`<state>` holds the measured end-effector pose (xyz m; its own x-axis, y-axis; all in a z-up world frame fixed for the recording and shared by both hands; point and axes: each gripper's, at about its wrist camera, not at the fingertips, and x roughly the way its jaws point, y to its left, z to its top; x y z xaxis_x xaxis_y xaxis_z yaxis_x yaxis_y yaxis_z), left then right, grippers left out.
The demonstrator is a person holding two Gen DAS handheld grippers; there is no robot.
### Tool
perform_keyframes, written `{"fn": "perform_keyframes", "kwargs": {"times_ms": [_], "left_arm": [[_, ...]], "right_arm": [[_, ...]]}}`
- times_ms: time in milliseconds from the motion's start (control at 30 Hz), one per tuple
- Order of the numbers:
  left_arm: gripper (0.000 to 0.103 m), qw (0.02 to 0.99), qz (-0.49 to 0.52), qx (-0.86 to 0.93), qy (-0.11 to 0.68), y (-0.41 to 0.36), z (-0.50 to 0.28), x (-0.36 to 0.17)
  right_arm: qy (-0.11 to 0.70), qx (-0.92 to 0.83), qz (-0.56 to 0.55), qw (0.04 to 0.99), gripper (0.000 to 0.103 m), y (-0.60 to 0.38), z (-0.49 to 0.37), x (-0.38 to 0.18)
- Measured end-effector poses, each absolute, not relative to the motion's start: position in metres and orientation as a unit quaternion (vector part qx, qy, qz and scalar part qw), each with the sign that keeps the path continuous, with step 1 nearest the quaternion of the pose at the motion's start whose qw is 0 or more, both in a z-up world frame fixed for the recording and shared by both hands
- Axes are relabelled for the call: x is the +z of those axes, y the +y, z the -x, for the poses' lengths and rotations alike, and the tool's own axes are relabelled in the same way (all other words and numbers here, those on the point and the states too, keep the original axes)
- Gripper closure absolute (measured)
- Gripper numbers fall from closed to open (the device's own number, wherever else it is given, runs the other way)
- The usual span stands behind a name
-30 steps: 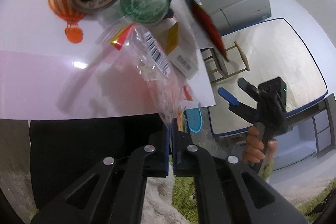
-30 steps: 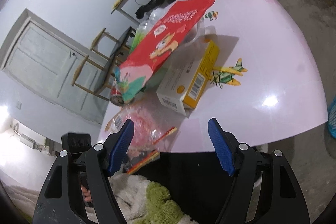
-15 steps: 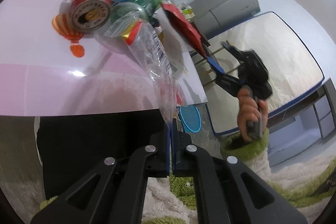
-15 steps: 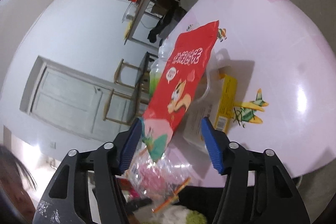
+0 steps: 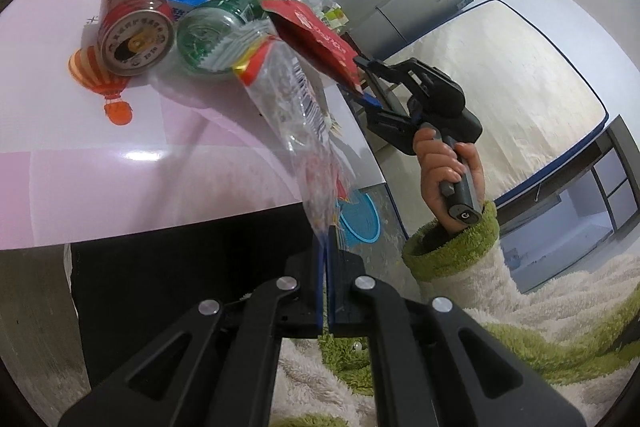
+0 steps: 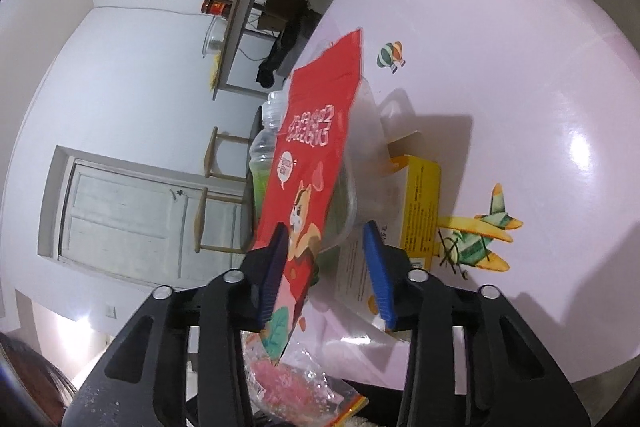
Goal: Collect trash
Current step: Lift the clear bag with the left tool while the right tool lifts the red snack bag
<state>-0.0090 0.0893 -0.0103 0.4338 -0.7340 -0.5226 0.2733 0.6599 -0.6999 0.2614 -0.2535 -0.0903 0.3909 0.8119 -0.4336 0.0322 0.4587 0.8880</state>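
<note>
Clear plastic bag (image 5: 298, 115) is pinched in the closed left gripper (image 5: 327, 247), stretching up onto the pink table (image 5: 80, 131). Beyond it, the right gripper (image 6: 326, 267) has just been closing around the red snack bag (image 6: 316, 143); its pads seemingly aren't pressing yet.

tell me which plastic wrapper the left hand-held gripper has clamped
The clear plastic bag with the barcode, trailing off the table edge into the shut left hand-held gripper. The red snack bag sits between the right hand-held gripper pads instead.
</note>
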Motion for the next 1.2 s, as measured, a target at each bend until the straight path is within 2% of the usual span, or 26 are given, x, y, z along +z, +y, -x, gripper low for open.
{"fn": "perform_keyframes", "kwargs": {"times_ms": [67, 167, 433, 500, 567, 633, 867, 900, 1067, 1200], "left_arm": [[0.103, 0.802, 0.269, -0.316, 0.430, 0.091, 0.008, -0.011], [0.103, 0.800, 0.271, -0.317, 0.431, 0.092, 0.007, -0.012], [0.103, 0.797, 0.278, -0.321, 0.430, 0.090, 0.014, -0.014], [0.103, 0.797, 0.278, -0.322, 0.429, 0.089, 0.016, -0.014], [0.103, 0.797, 0.278, -0.324, 0.427, 0.090, 0.016, -0.014], [0.103, 0.797, 0.278, -0.326, 0.426, 0.090, 0.017, -0.014], [0.103, 0.795, 0.283, -0.328, 0.425, 0.092, 0.020, -0.016], [0.103, 0.795, 0.283, -0.329, 0.425, 0.093, 0.021, -0.016], [0.103, 0.796, 0.283, -0.330, 0.421, 0.093, 0.024, -0.016], [0.103, 0.796, 0.284, -0.333, 0.419, 0.092, 0.025, -0.015]], "right_arm": [[0.479, 0.278, -0.440, 0.707, 0.078, -0.253, -0.262, -0.091], [0.479, 0.279, -0.439, 0.707, 0.083, -0.251, -0.263, -0.091], [0.475, 0.278, -0.453, 0.701, 0.088, -0.255, -0.265, -0.096], [0.473, 0.280, -0.457, 0.699, 0.087, -0.258, -0.262, -0.098], [0.473, 0.277, -0.460, 0.698, 0.074, -0.258, -0.261, -0.099], [0.471, 0.275, -0.462, 0.700, 0.069, -0.259, -0.261, -0.098], [0.471, 0.269, -0.463, 0.701, 0.067, -0.248, -0.272, -0.098], [0.470, 0.268, -0.463, 0.702, 0.068, -0.247, -0.273, -0.098], [0.467, 0.270, -0.470, 0.699, 0.095, -0.251, -0.269, -0.104], [0.455, 0.278, -0.475, 0.700, 0.098, -0.256, -0.264, -0.101]]}}
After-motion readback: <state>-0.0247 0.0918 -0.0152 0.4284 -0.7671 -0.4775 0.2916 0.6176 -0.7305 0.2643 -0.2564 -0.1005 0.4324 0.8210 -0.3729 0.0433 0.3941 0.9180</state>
